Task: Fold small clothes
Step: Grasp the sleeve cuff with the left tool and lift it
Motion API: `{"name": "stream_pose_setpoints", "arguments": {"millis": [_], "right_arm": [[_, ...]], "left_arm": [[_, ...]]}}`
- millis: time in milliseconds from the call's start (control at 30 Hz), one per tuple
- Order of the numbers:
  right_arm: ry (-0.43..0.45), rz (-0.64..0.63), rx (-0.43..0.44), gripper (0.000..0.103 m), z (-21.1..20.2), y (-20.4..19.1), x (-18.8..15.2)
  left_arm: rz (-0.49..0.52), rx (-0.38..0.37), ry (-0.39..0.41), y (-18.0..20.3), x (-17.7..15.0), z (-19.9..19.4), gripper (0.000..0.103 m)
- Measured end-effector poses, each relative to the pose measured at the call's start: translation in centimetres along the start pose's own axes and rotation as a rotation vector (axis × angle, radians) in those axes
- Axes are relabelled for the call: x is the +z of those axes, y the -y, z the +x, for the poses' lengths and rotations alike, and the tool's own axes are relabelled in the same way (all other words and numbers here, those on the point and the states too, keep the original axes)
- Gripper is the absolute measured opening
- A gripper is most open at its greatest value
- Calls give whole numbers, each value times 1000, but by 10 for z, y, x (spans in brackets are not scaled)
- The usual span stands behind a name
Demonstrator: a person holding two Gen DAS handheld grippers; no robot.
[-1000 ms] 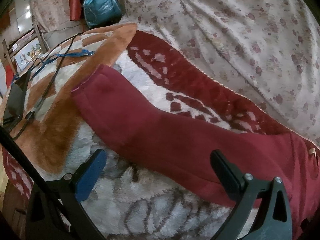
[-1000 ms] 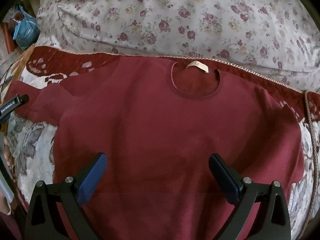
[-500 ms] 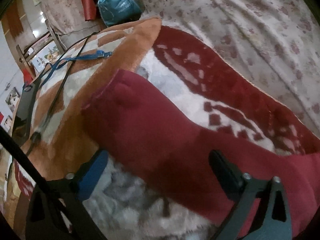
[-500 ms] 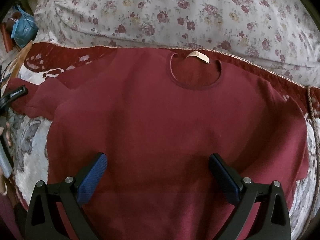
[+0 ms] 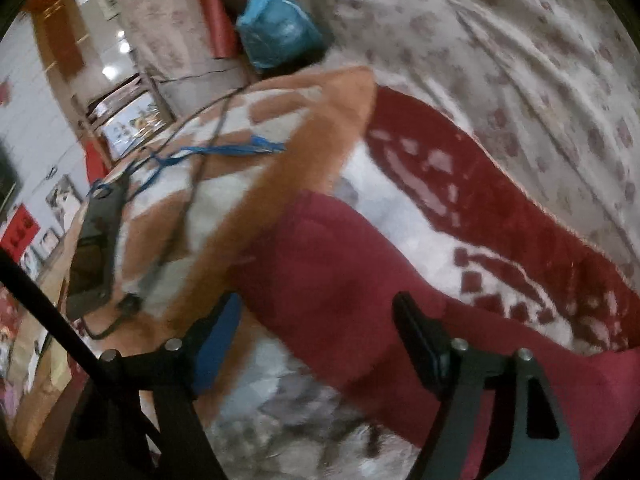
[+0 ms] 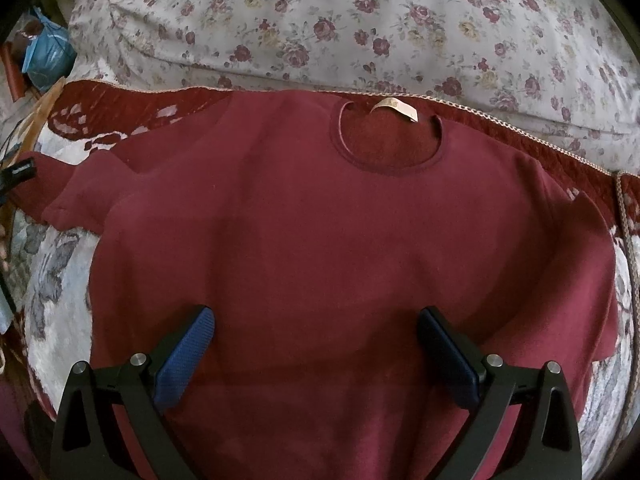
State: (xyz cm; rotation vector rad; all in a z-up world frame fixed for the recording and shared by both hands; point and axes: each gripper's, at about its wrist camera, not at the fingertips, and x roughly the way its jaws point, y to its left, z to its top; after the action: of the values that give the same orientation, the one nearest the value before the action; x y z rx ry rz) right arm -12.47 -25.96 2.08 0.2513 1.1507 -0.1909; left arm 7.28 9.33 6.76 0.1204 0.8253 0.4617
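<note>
A maroon sweater lies flat on a patterned blanket, neck hole and cream label at the far side. My right gripper is open and empty, hovering over the sweater's lower middle. In the left wrist view the sweater's left sleeve stretches toward the blanket's edge. My left gripper is open, its fingers on either side of the sleeve near the cuff, not closed on it. The left gripper's tip shows at the left edge of the right wrist view.
A floral quilt lies behind the sweater. An orange and white blanket with black and blue cables and a dark device lies left of the sleeve. A blue bag sits beyond it.
My left gripper has moved along the sleeve toward its cuff and come closer to it. My right gripper has drifted slightly back; the sweater lies as before.
</note>
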Motion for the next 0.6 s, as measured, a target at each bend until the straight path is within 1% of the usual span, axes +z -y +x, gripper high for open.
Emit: {"name": "stream_pose_setpoints", "arguments": {"millis": [67, 167, 233, 267, 300, 333, 367, 400, 433, 467, 500, 600], "right_arm": [[1, 1, 1, 103, 0, 1, 0], [3, 3, -1, 103, 0, 0, -1], [3, -1, 0, 103, 0, -1, -2], [3, -5, 0, 103, 0, -1, -2], [2, -8, 1, 103, 0, -1, -2], [2, -9, 2, 103, -1, 0, -3], [2, -8, 4, 103, -1, 0, -3], [2, -7, 6, 103, -1, 1, -3], [3, -4, 8, 103, -2, 2, -3], [5, -1, 11, 103, -2, 2, -3], [7, 2, 13, 103, -3, 3, -3], [13, 12, 23, 103, -6, 5, -4]], "left_arm": [[-15, 13, 3, -6, 3, -1, 87], [-17, 25, -23, -11, 8, 11, 87], [-19, -5, -57, -11, 10, 23, 87], [-18, -26, -72, -10, 10, 28, 83], [-13, -30, -69, -8, 10, 30, 79], [-6, -10, -54, -7, 10, 29, 62], [0, 12, -31, -7, 10, 26, 33], [-1, 5, -21, -8, 10, 23, 18], [-16, -53, -35, -9, 10, 21, 9], [-33, -97, -51, -11, 10, 19, 9], [-38, -114, -50, -11, 9, 14, 9], [-7, -182, -3, 0, 3, -18, 9]]}}
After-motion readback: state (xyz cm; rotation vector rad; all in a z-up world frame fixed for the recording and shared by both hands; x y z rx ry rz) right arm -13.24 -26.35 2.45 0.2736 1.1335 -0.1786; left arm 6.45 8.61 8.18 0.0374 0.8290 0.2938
